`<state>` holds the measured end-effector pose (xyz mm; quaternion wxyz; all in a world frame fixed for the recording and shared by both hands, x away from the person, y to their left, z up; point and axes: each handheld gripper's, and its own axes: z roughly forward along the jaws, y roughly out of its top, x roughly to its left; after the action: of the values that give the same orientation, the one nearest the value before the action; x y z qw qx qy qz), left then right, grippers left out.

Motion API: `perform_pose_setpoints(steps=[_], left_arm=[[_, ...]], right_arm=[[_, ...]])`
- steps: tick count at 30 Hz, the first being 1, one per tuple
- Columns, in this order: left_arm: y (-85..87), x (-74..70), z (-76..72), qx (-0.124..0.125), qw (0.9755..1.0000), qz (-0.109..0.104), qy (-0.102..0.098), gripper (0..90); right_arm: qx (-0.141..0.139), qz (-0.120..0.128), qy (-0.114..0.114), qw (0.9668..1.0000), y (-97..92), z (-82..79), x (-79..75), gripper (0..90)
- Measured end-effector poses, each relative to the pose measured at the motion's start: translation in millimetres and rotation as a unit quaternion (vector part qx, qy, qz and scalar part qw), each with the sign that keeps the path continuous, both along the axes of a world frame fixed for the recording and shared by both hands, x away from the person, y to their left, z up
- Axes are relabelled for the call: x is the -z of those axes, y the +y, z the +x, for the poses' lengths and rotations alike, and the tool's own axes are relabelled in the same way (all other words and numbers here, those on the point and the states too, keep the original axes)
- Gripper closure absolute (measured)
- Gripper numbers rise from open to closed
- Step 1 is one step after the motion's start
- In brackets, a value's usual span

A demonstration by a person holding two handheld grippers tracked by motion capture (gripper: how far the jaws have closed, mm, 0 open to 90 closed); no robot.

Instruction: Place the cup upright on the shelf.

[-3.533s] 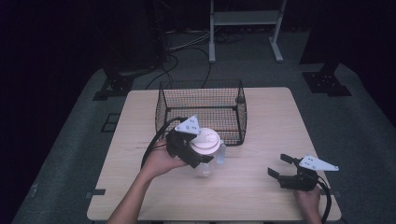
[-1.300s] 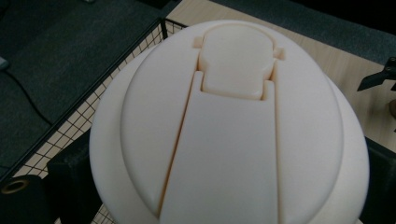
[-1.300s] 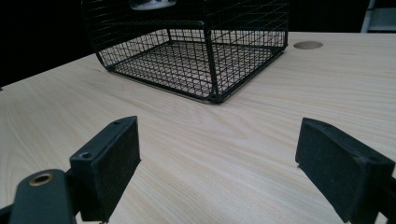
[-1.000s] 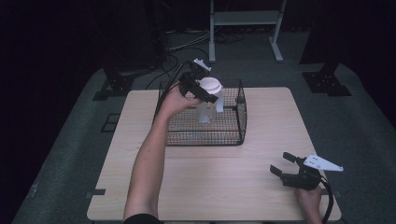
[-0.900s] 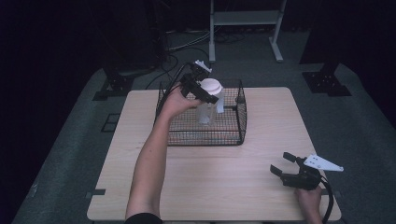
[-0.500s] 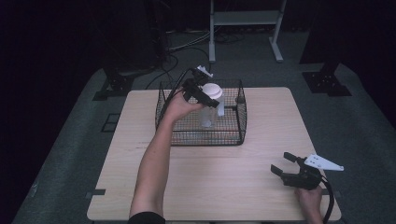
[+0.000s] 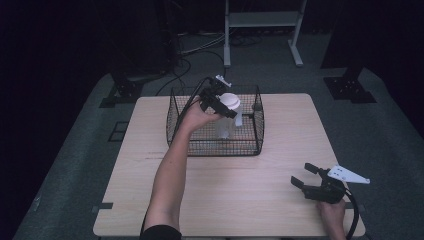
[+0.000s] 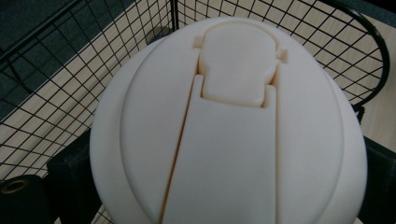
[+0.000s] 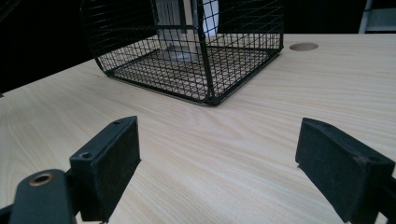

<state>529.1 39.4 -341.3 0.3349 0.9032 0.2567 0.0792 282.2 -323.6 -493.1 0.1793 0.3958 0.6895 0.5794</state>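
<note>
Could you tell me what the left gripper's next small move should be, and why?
Probably lower it a little further, then open: the left gripper grips the bottle by its white lid inside the wire basket, apparently just above the floor.

Person's left arm is stretching forward, left gripper (image 7: 220, 100) raised and clamping something; right gripper (image 7: 306, 176) is resting low near their body, jaws spread wide

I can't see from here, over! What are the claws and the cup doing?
Left claw shut on white-lidded cup, inside wire basket. Right claw open, near table edge. Nothing blocking.
</note>
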Motion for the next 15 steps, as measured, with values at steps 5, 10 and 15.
perform_pose_setpoints(steps=[5,10,15], left_arm=[[1.1,12.9,0.3,-0.007,0.9999,-0.008,0.006,5.0],[2.7,14.3,-5.7,-0.007,0.9999,-0.010,-0.002,4.9],[2.2,14.6,-9.4,-0.004,1.0000,-0.002,-0.005,4.7]], right_arm=[[-0.002,-0.009,-0.001,1.0000,1.5,-0.3,0.1,12.8],[0.002,-0.022,0.002,0.9998,4.6,-0.4,-0.1,12.8],[0.005,-0.034,0.003,0.9994,7.1,-0.4,-0.2,12.8]])
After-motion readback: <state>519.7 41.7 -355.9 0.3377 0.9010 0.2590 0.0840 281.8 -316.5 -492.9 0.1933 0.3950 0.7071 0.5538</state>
